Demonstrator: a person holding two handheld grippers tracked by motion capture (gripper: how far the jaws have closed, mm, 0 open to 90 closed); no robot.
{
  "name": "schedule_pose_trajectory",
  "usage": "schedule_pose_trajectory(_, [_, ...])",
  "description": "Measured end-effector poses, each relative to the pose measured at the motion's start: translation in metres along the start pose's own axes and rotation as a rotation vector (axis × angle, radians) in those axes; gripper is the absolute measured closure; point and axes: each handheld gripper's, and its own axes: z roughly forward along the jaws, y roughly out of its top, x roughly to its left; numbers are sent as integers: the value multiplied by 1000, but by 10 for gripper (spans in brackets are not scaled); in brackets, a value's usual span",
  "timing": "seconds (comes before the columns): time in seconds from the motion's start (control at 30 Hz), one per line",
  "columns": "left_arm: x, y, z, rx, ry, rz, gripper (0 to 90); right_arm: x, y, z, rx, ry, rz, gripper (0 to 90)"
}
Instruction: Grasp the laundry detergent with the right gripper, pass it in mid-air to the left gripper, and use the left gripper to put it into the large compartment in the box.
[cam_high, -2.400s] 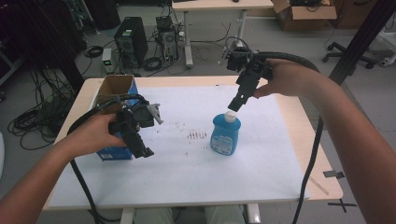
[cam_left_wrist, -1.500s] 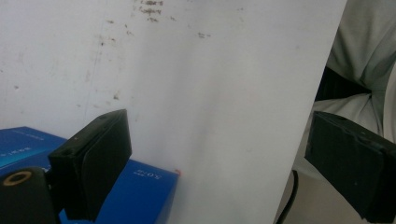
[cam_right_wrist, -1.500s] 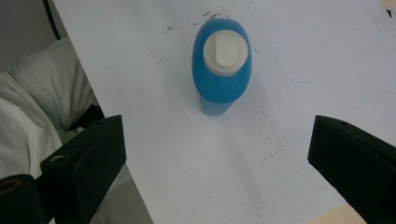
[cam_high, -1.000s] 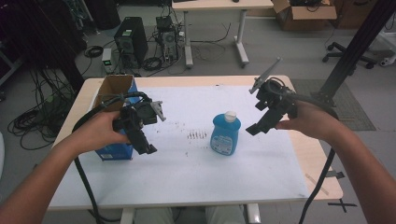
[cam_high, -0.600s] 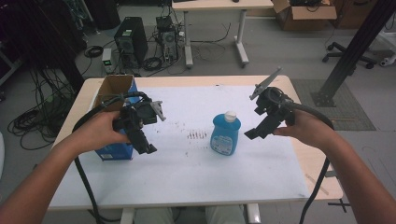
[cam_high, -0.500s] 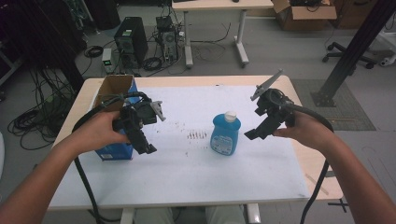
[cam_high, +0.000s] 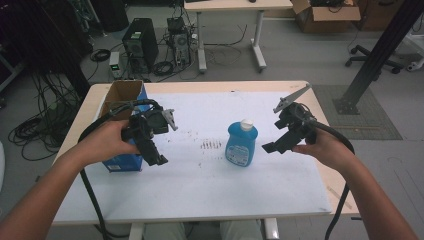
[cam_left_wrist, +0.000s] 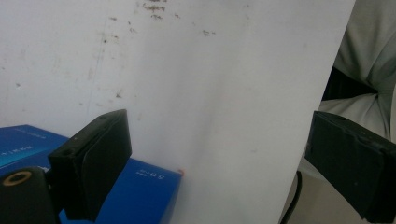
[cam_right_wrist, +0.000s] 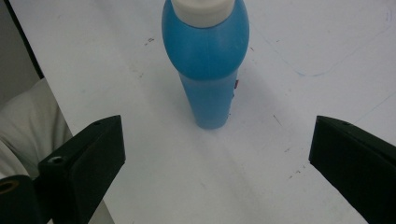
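Observation:
A blue bottle (cam_high: 241, 144) with a white cap stands upright near the middle of the white table (cam_high: 210, 200). In the right gripper view the blue bottle (cam_right_wrist: 205, 60) stands ahead of the wide-apart jaws, untouched. My right gripper (cam_high: 271, 146) hovers open just right of it. My left gripper (cam_high: 156, 158) is held open over the table's left side, beside a blue cardboard box (cam_high: 122, 125). The left gripper view shows that box's corner (cam_left_wrist: 140, 196) under the left jaw, with nothing between the jaws.
The blue box is open at the top and sits at the table's left edge. Dark stains (cam_high: 211, 145) mark the tabletop left of the bottle. Computers, cables, another desk and a cardboard box lie on the floor beyond the table.
My right gripper has come off the bottle's cap, swung right and dropped to the bottle's right side. The bottle stays upright in place. The left gripper has hardly moved.

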Motion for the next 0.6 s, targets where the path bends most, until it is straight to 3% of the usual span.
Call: schedule_pose_trajectory(0.6, [1, 2, 4, 4, -2, -3, 74, -3, -21, 16, -85, 6, 27, 34])
